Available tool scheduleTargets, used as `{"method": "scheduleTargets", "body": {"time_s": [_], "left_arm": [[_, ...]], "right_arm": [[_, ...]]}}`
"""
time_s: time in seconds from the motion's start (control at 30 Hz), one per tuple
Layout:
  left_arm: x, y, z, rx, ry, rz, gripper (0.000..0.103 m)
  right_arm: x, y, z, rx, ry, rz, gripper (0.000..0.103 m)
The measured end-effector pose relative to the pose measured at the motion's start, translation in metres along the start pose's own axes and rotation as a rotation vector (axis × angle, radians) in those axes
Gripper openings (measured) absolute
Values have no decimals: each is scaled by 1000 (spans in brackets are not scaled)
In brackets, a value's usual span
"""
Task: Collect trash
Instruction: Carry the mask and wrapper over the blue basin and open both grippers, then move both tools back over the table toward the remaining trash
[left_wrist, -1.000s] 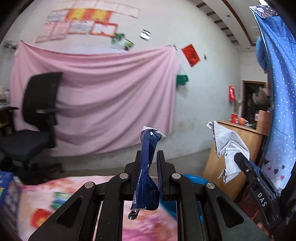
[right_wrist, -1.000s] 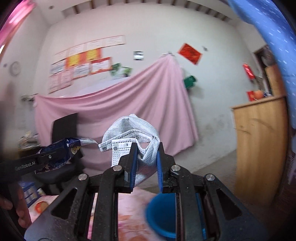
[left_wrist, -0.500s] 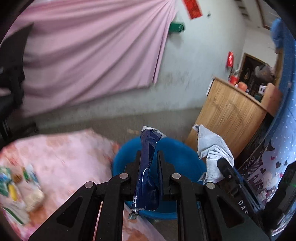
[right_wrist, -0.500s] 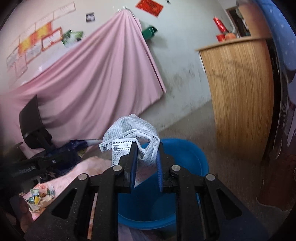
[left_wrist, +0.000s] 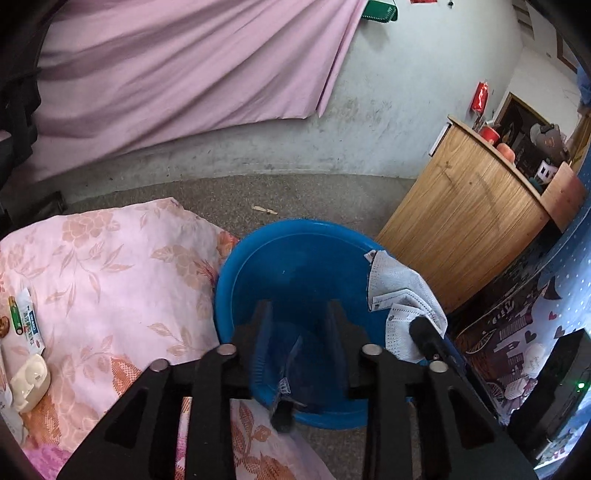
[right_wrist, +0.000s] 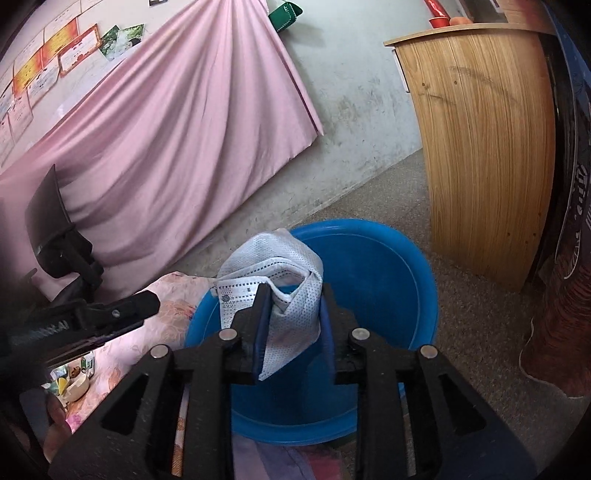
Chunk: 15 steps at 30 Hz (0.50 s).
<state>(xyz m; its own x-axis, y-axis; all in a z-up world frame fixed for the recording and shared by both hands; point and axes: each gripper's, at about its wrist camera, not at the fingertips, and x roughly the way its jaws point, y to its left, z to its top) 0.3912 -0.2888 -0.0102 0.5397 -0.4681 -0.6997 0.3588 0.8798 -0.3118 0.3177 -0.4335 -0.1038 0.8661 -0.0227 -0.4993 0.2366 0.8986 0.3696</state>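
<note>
A blue plastic basin (left_wrist: 295, 254) stands on the floor beside the floral pink cloth. My left gripper (left_wrist: 297, 306) hovers open over it. A dark blue wrapper (left_wrist: 291, 373), blurred, hangs loose between the spread fingers above the basin's inside. To its right, my right gripper (right_wrist: 293, 291) is shut on a white face mask (right_wrist: 280, 266) over the basin (right_wrist: 388, 266). The left wrist view shows the same mask (left_wrist: 402, 295) at the basin's right rim. The black bar at the left of the right wrist view is the left gripper's finger (right_wrist: 140, 306).
The pink floral cloth (left_wrist: 110, 277) carries small wrappers (left_wrist: 29, 325) and a white case (left_wrist: 29, 376) at its left edge. A wooden cabinet (left_wrist: 472, 229) stands right of the basin. A pink curtain (right_wrist: 166, 147) and a black chair (right_wrist: 55, 229) are behind. A hand (right_wrist: 55, 417) shows bottom left.
Both grippers tipped down over the basin. The left gripper opened and the blue wrapper slipped down between its fingers. The right gripper still grips the mask.
</note>
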Motion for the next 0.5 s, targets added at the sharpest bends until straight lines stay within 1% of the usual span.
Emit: {"method": "scheduleTargets", "body": {"time_s": [0.03, 0.1, 0.17, 0.2, 0.23, 0.27, 0.3, 0.33, 0.37, 0.4, 0.43, 0.47, 0.5], "left_arm": [[-3, 2, 0, -7, -5, 1, 33], [-8, 5, 0, -19, -13, 8, 34], [-14, 9, -1, -26, -20, 12, 34], [-18, 11, -2, -27, -29, 17, 38], [-23, 12, -3, -27, -43, 28, 44], [-29, 15, -4, -28, -61, 33, 48], [-34, 17, -7, -31, -78, 35, 56], [-42, 22, -9, -38, -105, 39, 60], [-48, 25, -11, -44, -126, 44, 62], [-58, 31, -14, -51, -156, 53, 68], [-65, 34, -15, -53, -175, 60, 76], [-77, 39, -18, -56, -217, 71, 80], [-88, 44, -21, -58, -258, 75, 83]], "right_arm": [[0, 0, 1, -2, 2, 2, 53], [-2, 3, 2, -10, 8, 12, 55], [-6, 5, 5, -21, -8, 18, 62], [-8, 5, 5, -18, -15, 18, 64], [-10, 5, 6, -10, -24, 26, 67], [-12, 6, 8, -3, -31, 36, 70], [-14, 9, 8, -3, -37, 42, 72], [-18, 12, 8, -7, -46, 49, 75], [-24, 15, 9, -12, -60, 62, 79], [-29, 18, 10, -17, -74, 75, 81], [-36, 23, 10, -29, -100, 95, 88], [-44, 28, 11, -43, -127, 107, 96], [-50, 31, 11, -51, -147, 115, 100]]}}
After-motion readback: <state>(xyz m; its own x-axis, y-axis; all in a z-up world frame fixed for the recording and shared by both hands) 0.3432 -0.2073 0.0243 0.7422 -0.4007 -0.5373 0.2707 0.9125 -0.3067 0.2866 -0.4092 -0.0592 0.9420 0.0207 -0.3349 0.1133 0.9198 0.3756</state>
